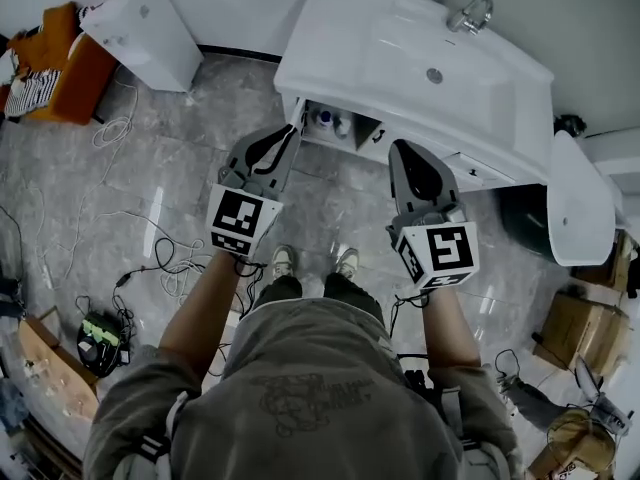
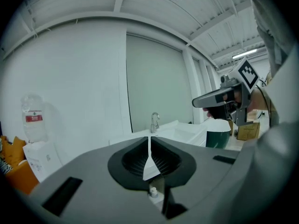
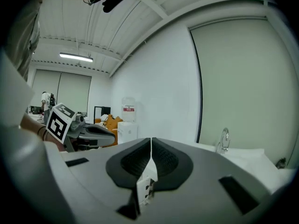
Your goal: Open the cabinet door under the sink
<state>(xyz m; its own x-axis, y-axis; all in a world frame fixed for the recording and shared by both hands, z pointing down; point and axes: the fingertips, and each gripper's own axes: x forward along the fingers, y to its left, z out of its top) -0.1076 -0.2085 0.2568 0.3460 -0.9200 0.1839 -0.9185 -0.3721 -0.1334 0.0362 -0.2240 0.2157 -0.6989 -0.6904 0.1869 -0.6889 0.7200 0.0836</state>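
In the head view the white sink (image 1: 400, 43) with its chrome faucet (image 1: 470, 13) tops a white cabinet (image 1: 490, 173). At the cabinet's left, a dark opening (image 1: 345, 126) shows a blue and white item inside; a dark handle (image 1: 378, 135) hangs beside it. My left gripper (image 1: 290, 131) is held up in front of that opening, shut and empty. My right gripper (image 1: 398, 148) is level with it to the right, also shut and empty. Each gripper view shows its jaws (image 2: 149, 136) (image 3: 151, 139) pressed together, looking level over the sink's top (image 2: 187, 132).
A white water dispenser (image 1: 150, 28) stands left of the sink, orange things (image 1: 60, 63) beyond it. Cables (image 1: 130, 238) lie on the grey floor. Right of the cabinet are a dark green bin (image 1: 525, 218), a white fixture (image 1: 575, 203) and cardboard boxes (image 1: 580, 328).
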